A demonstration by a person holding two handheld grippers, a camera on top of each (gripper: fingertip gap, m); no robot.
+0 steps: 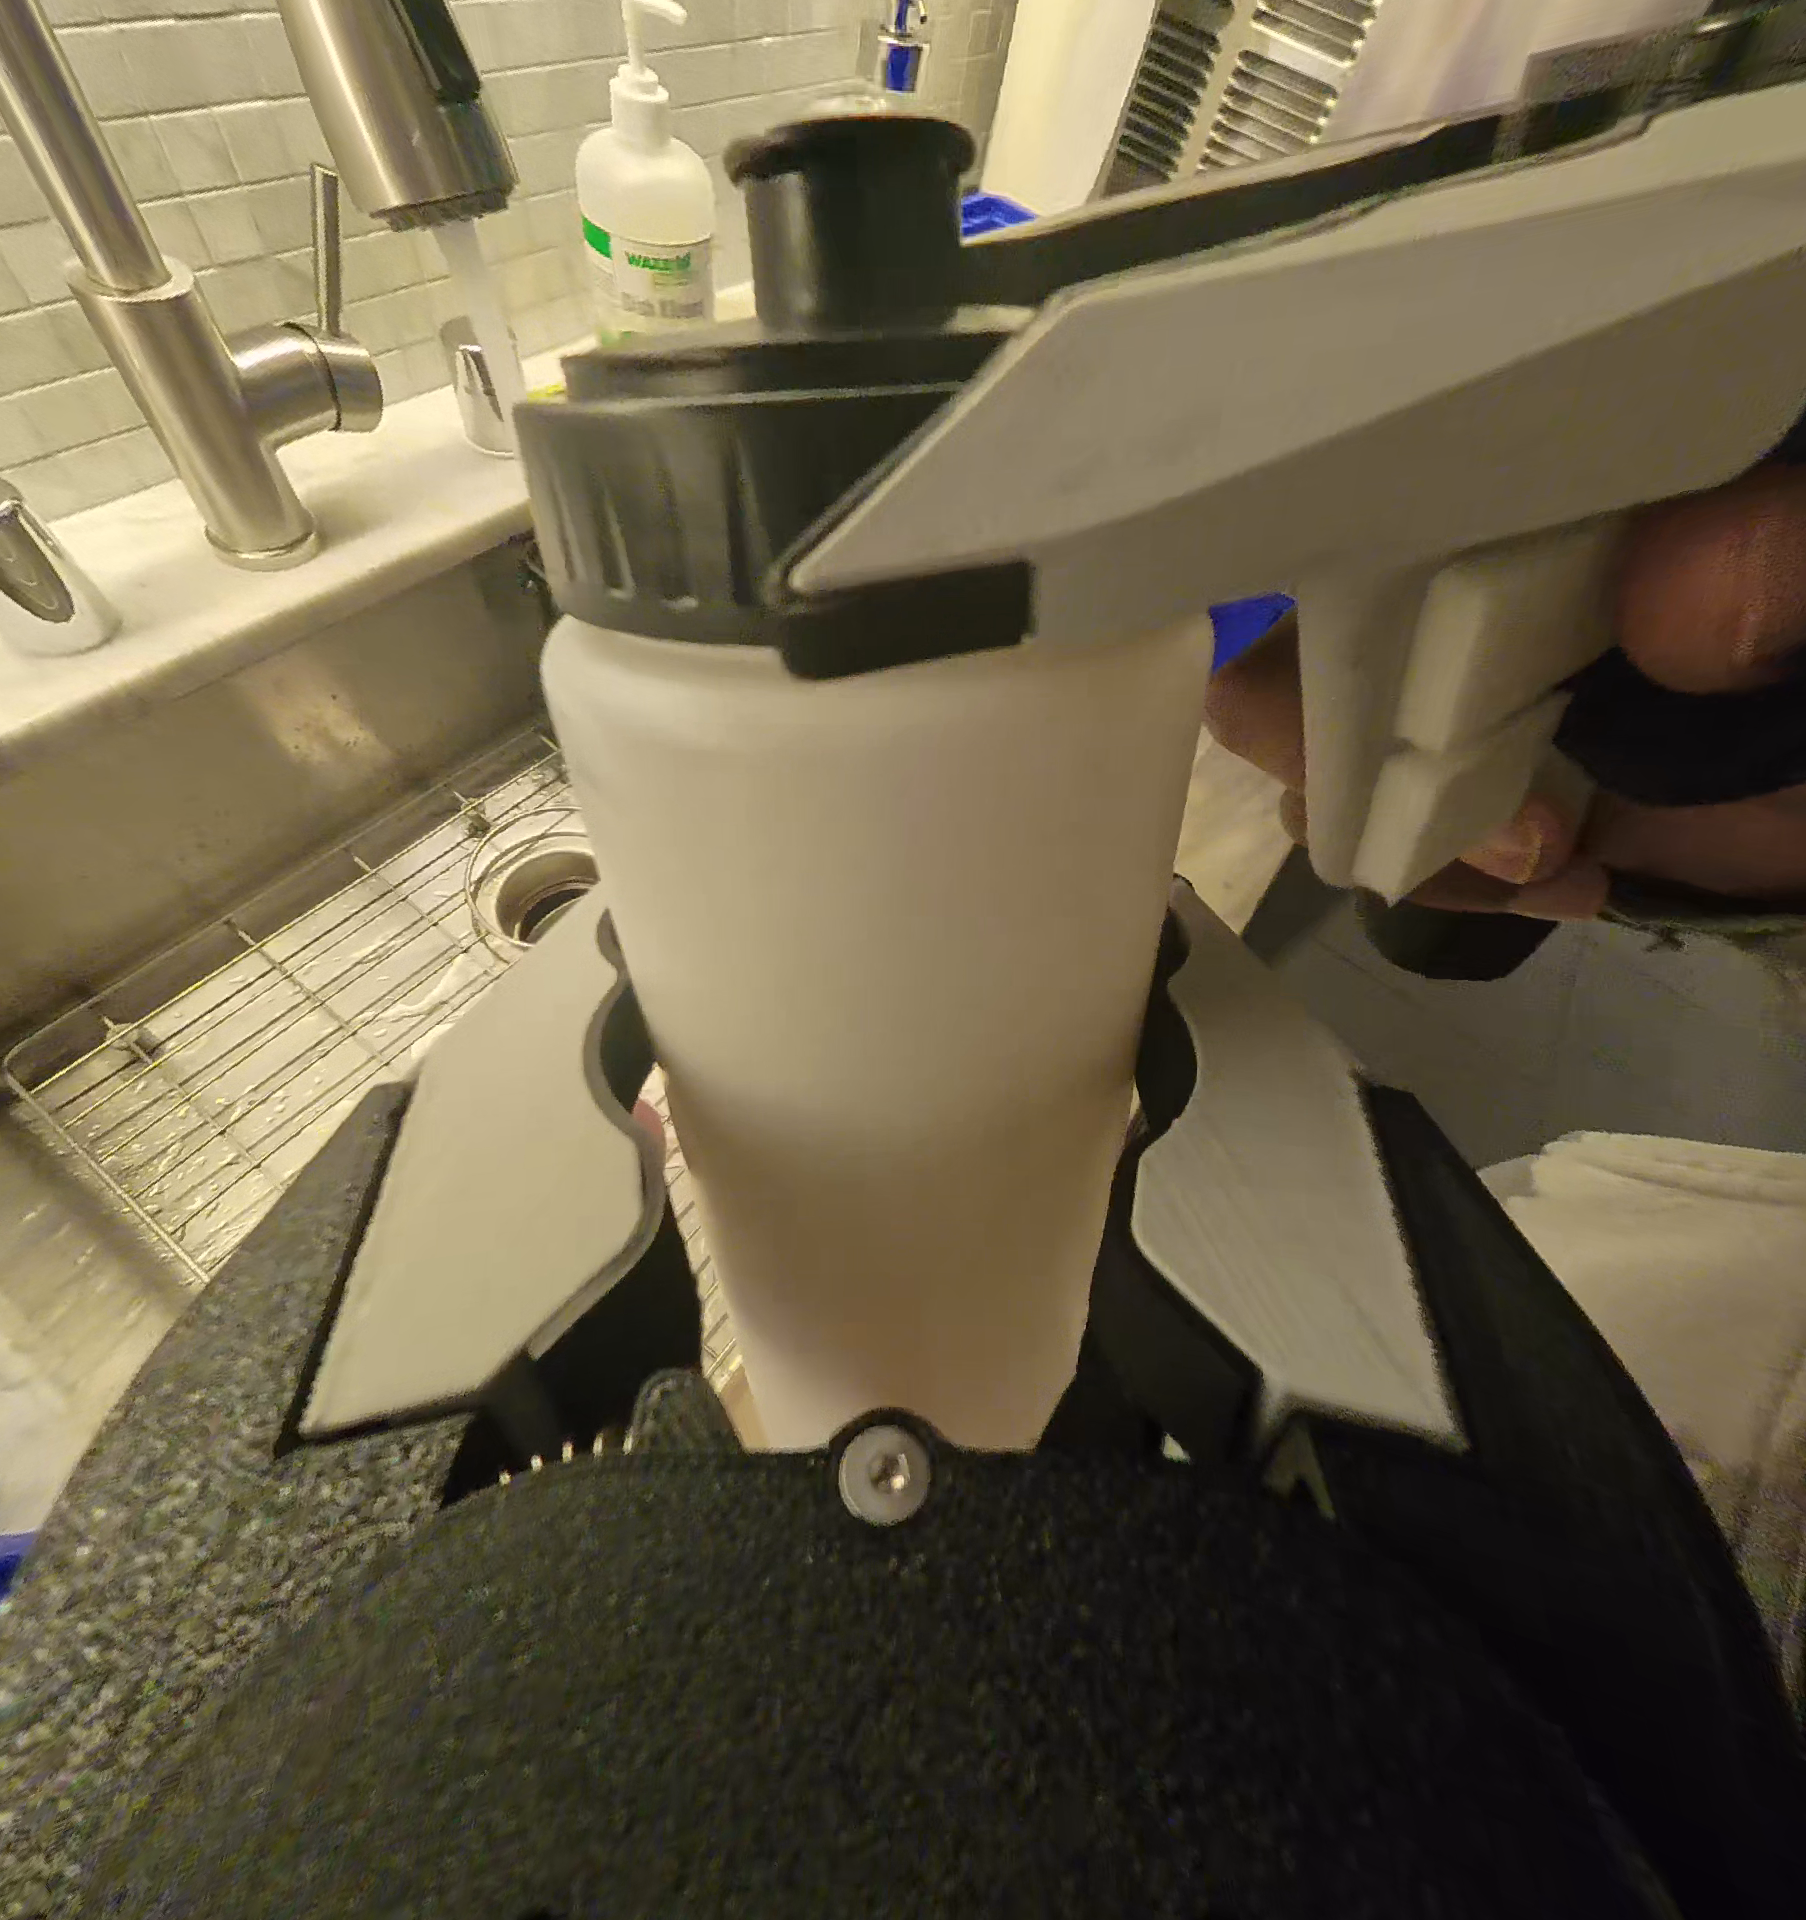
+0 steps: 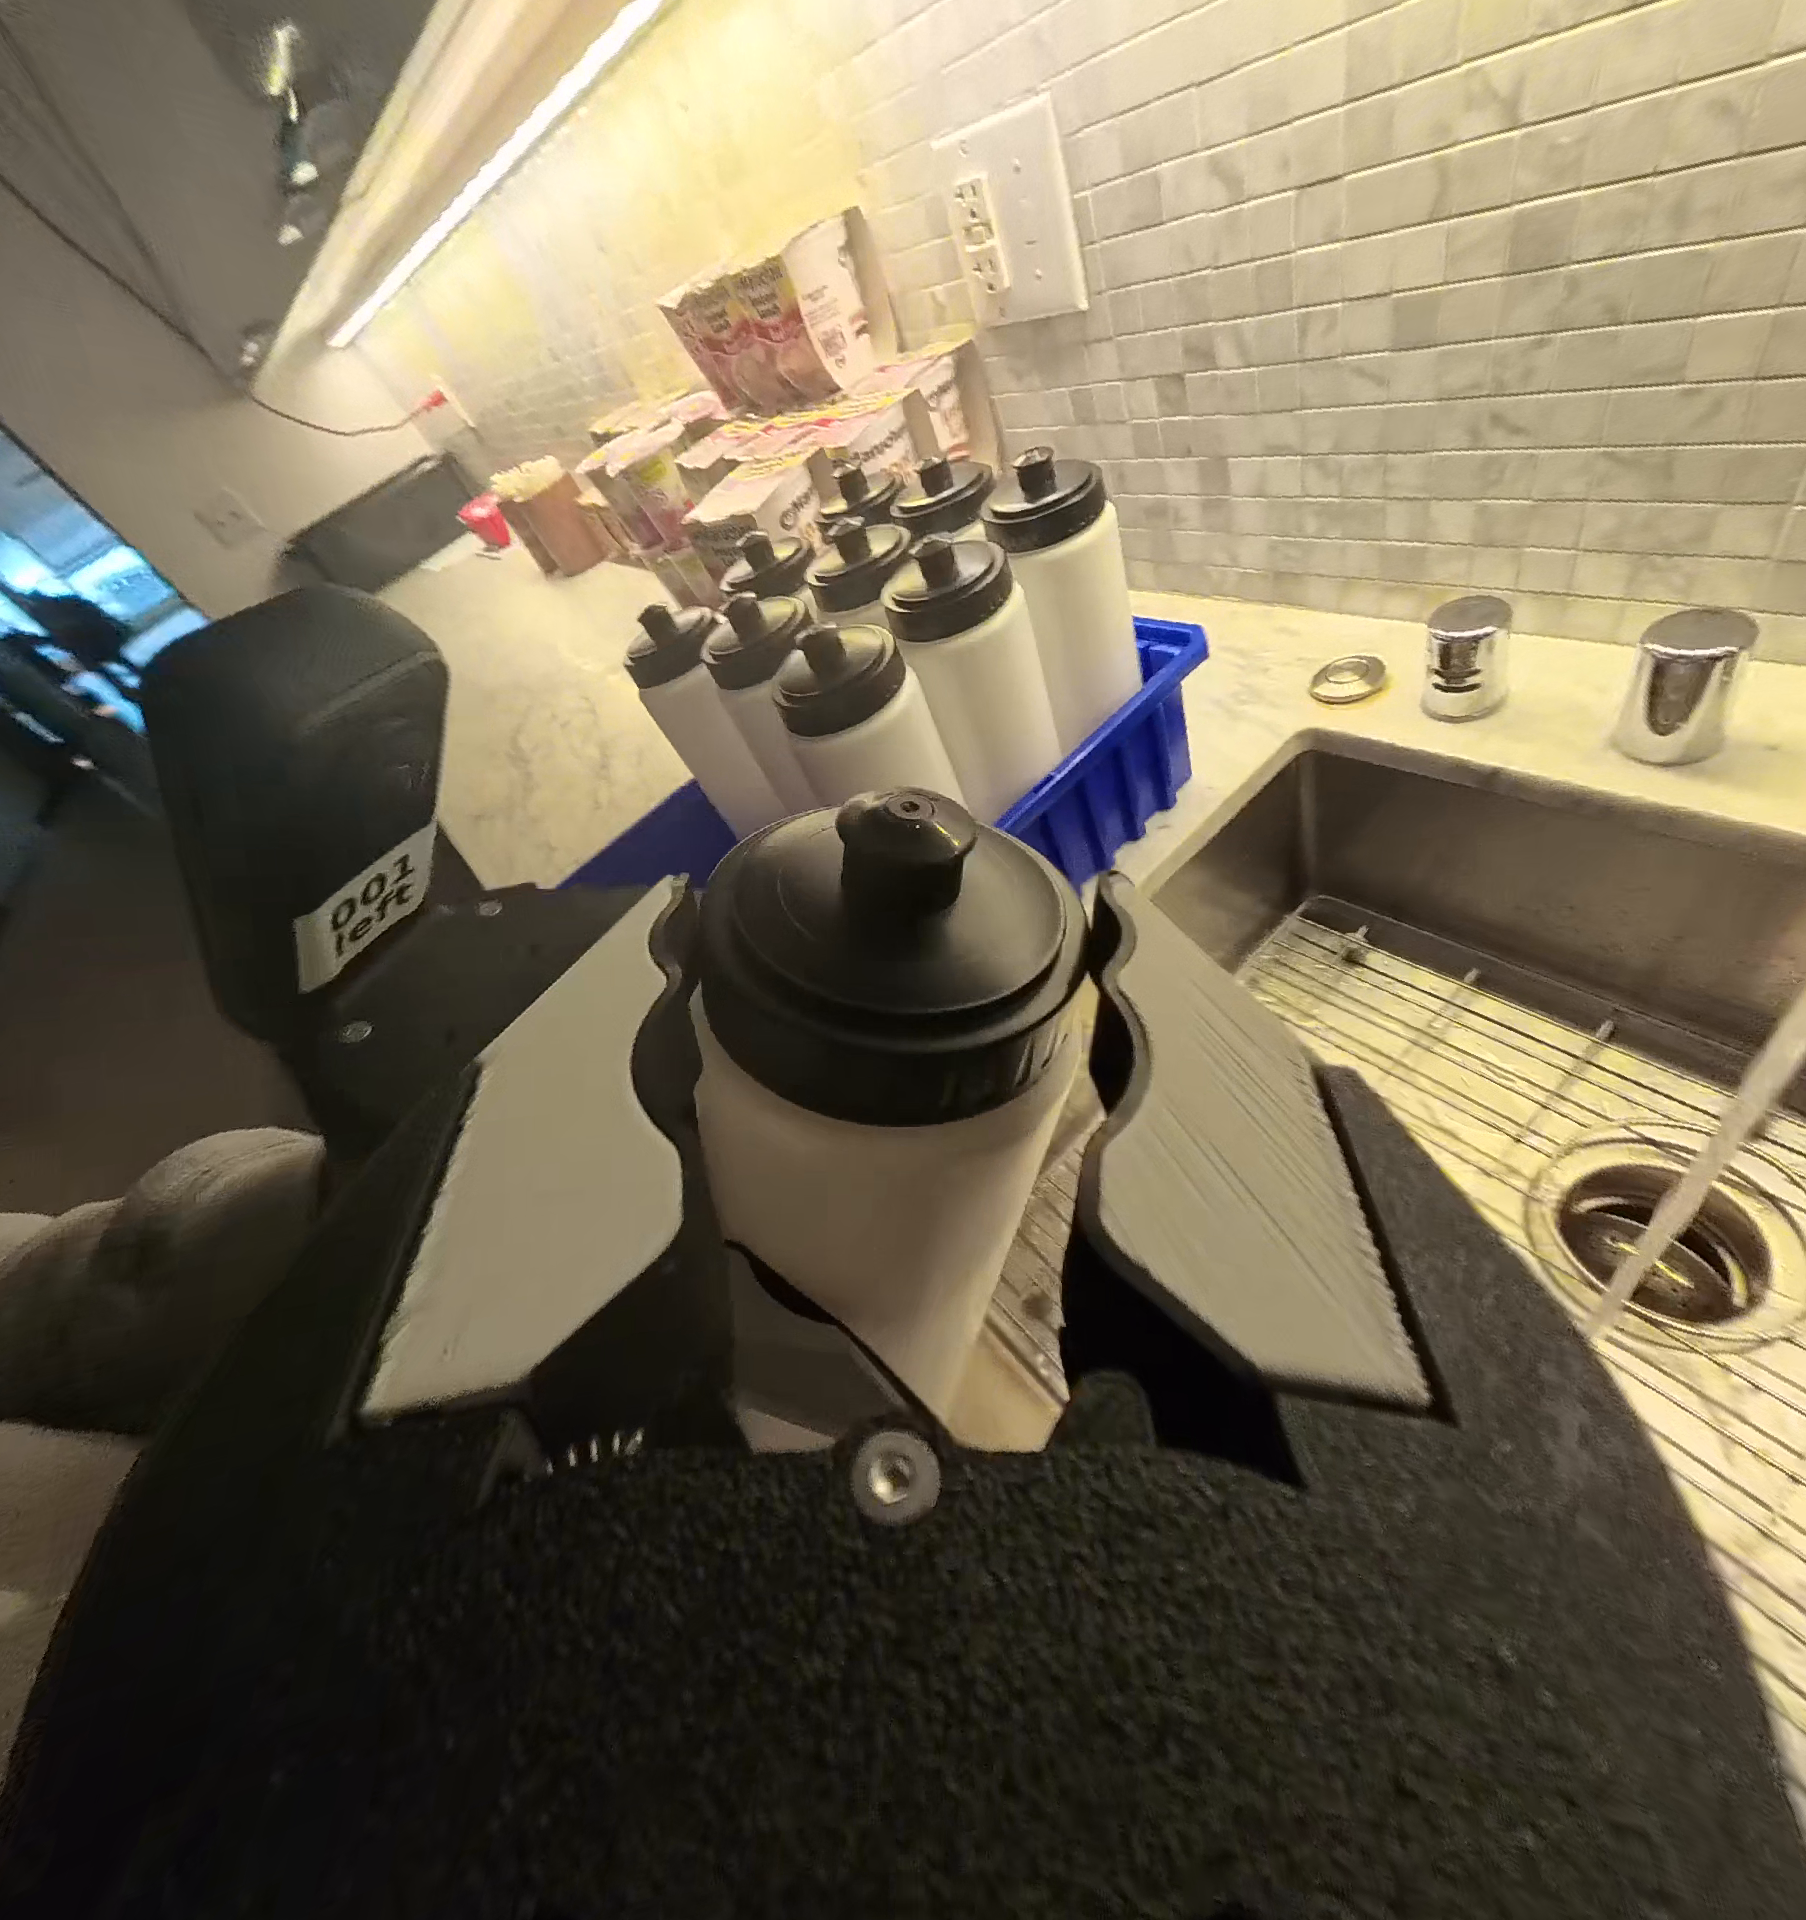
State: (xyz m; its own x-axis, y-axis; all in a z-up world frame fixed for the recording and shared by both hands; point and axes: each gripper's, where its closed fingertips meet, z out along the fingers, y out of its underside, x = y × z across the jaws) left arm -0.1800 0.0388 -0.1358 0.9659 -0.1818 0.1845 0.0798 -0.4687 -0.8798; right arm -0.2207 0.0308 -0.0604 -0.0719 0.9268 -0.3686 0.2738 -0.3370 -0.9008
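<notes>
A white squeeze bottle (image 1: pixel 878 935) with a black screw cap (image 1: pixel 691 499) and a black spout is held upright over the sink's front edge. My left gripper (image 1: pixel 894 966) is shut on the bottle's lower body, a finger on each side. My right gripper (image 2: pixel 894 904) is shut on the black cap (image 2: pixel 878 987), with its fingers (image 2: pixel 556 1143) either side of the cap's collar. In the left wrist view, one right-gripper finger (image 1: pixel 1138 416) reaches in from the right onto the cap, held by a person's hand (image 1: pixel 1709 582). The left gripper's body (image 2: pixel 296 769) shows at the left of the right wrist view.
The steel faucet (image 1: pixel 182 343) runs water into the steel sink (image 2: pixel 1501 831), which has a wire grid (image 1: pixel 255 987) and a drain (image 2: pixel 1668 1247). A blue bin (image 2: pixel 1117 790) holds several capped white bottles (image 2: pixel 972 665). A soap pump bottle (image 1: pixel 639 208), stacked food cups (image 2: pixel 774 343), chrome fittings (image 2: pixel 1678 686) and a white towel (image 1: pixel 1657 1247) are nearby.
</notes>
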